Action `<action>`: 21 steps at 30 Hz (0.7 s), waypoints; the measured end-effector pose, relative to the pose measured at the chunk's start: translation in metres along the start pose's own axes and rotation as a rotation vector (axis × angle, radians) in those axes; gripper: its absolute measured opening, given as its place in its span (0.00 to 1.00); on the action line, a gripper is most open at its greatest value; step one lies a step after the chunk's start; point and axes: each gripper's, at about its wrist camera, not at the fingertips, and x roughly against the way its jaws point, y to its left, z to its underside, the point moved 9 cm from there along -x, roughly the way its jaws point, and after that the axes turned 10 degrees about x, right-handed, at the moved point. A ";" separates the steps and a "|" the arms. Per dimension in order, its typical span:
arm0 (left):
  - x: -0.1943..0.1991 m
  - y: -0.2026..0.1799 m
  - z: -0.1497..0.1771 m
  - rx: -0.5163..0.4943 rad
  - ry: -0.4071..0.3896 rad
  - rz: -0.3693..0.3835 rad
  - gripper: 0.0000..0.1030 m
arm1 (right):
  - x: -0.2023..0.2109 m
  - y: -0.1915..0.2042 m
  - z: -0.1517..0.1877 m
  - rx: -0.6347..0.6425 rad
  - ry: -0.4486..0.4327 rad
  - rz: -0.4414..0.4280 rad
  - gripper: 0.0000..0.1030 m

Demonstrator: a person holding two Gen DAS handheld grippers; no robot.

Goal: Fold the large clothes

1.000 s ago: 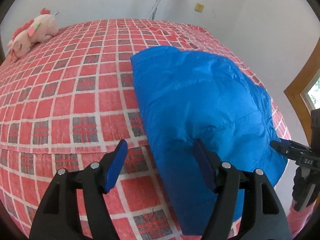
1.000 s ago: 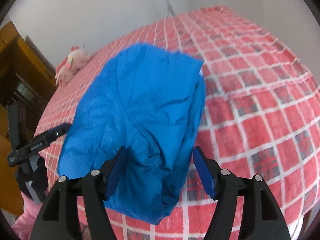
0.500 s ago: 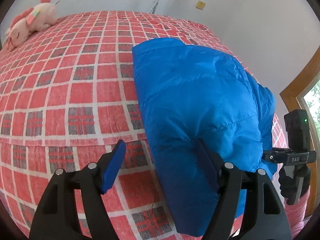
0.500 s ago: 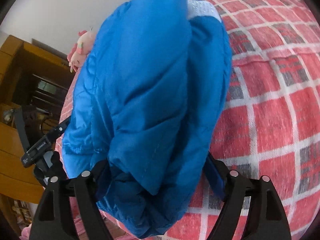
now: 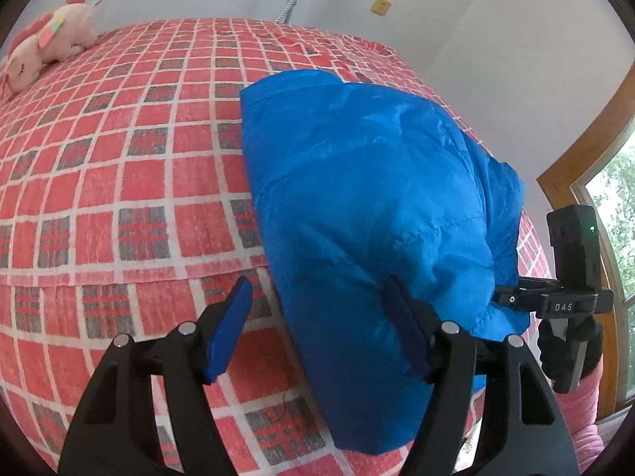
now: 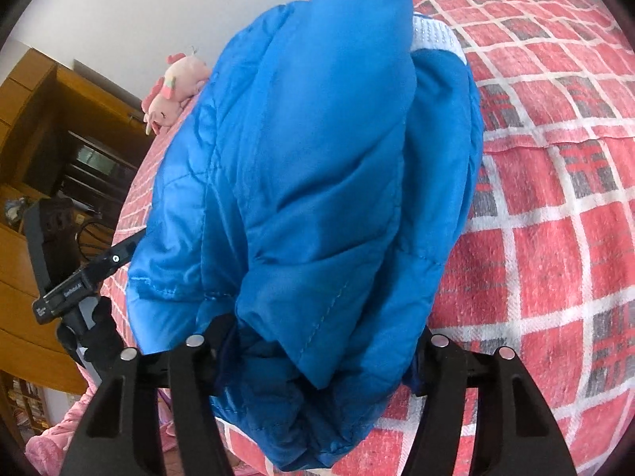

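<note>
Left wrist view: blue padded jacket [image 5: 369, 198] lies folded on the bed [image 5: 119, 166], on the red checked bedcover, toward the near right corner; its near end hangs over the bed edge. Left gripper [image 5: 321, 325] is spread wide, nothing clamped. Its right finger sits against the jacket's near left edge; the left finger is over bare bedcover, and only the jacket's edge reaches into the gap. Right gripper [image 5: 512, 299] comes in from the right, its tip at the jacket's near right corner, a gloved hand [image 5: 571, 341] on the handle. Pink plush toy [image 5: 47, 47] at the far left corner of the bed, well apart from the jacket. Wooden window frame [image 5: 587, 150] at right.

Right wrist view: jacket [image 6: 317, 182] fills the centre, bunched thick between the fingers of the right gripper [image 6: 317, 361]. Jaws are closing on that bundle; the fingertips are buried in fabric, so I cannot tell whether the pads press yet. White mesh lining [image 6: 432, 35] shows at the jacket's far end. Left gripper [image 6: 119, 256] visible at left, by the jacket's left edge. Plush toy [image 6: 174, 87] behind, wooden cabinet [image 6: 47, 119] at far left.
</note>
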 end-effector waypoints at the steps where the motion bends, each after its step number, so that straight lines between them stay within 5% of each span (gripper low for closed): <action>1: -0.006 -0.001 -0.001 0.003 0.010 0.015 0.67 | 0.001 0.000 0.000 0.000 0.000 0.003 0.61; 8: -0.034 0.008 0.002 0.126 0.103 0.209 0.66 | -0.007 0.009 -0.006 -0.004 -0.003 0.019 0.61; 17: -0.011 -0.014 0.003 0.047 -0.022 0.117 0.32 | 0.002 0.028 -0.014 0.069 -0.073 0.085 0.43; 21: 0.014 -0.016 -0.007 0.014 -0.129 0.109 0.28 | 0.010 0.038 -0.029 0.078 -0.125 0.073 0.38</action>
